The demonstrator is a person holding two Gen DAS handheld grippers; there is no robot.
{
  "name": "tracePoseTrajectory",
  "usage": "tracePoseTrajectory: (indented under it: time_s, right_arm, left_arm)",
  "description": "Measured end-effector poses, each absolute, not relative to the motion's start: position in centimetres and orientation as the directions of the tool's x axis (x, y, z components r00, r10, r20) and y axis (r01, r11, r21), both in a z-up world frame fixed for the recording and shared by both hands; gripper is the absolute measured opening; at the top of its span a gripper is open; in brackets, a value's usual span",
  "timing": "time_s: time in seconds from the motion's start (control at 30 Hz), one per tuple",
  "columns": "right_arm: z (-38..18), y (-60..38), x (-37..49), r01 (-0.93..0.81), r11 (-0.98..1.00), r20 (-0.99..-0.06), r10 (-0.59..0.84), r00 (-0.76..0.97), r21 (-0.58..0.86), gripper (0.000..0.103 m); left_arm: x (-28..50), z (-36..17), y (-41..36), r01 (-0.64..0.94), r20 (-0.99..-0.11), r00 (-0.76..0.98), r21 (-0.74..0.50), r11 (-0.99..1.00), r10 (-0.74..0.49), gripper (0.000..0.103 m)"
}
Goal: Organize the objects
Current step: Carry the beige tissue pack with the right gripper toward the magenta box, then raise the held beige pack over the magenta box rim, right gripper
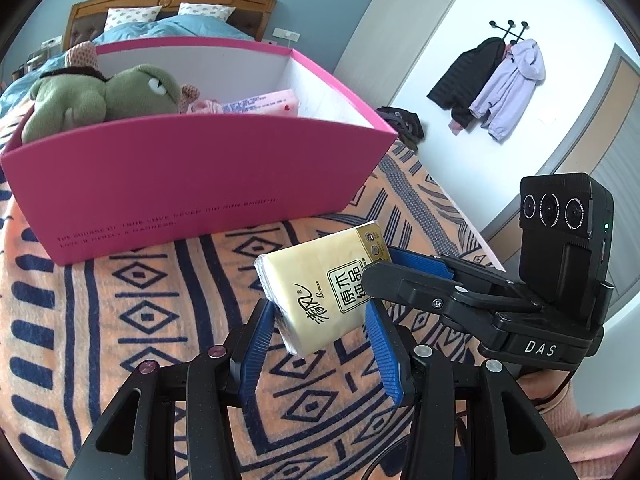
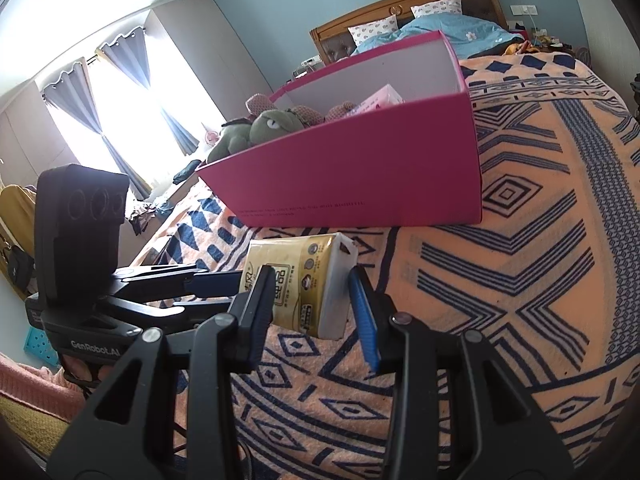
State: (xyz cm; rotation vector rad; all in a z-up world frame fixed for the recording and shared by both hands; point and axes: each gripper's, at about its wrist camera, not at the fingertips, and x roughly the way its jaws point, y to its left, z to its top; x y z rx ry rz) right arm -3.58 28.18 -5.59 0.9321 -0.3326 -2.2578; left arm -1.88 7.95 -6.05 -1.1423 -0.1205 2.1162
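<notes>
A yellow tissue pack (image 1: 324,288) is held above the patterned bedspread, just in front of a pink box (image 1: 192,172). Both grippers close on it from opposite sides. My left gripper (image 1: 320,312) has its blue pads on the pack's two sides. My right gripper (image 2: 312,292) grips the same pack (image 2: 308,280), and its fingers also reach in from the right in the left wrist view (image 1: 404,276). The pink box (image 2: 360,176) holds a green plush toy (image 1: 104,96), a brown knitted toy (image 1: 82,56) and a pink packet (image 1: 260,106).
The orange and navy patterned blanket (image 2: 520,280) covers the bed around the box. Pillows and a blue duvet (image 1: 176,24) lie at the headboard. Jackets (image 1: 500,84) hang on the wall by a door. A curtained window (image 2: 120,92) is on the left.
</notes>
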Motion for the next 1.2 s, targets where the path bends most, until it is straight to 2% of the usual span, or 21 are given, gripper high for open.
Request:
tracePoseTrajectory:
  time_s: [0.53, 1.2]
  right_arm:
    - [-3.5, 28.8, -3.8, 0.493, -0.754, -0.494, -0.656, -0.570, 0.433, 0.041]
    - [-2.6, 29.2, -4.4, 0.498, -0.758, -0.477, -0.653, -0.589, 0.421, 0.041]
  left_arm:
    - [-2.9, -3.4, 8.6, -0.580, -0.670, -0.383, -0.361, -0.730, 0.636, 0.048]
    - [-3.5, -2.5, 9.2, -0.588, -0.666, -0.395, -0.346, -0.731, 0.633, 0.048]
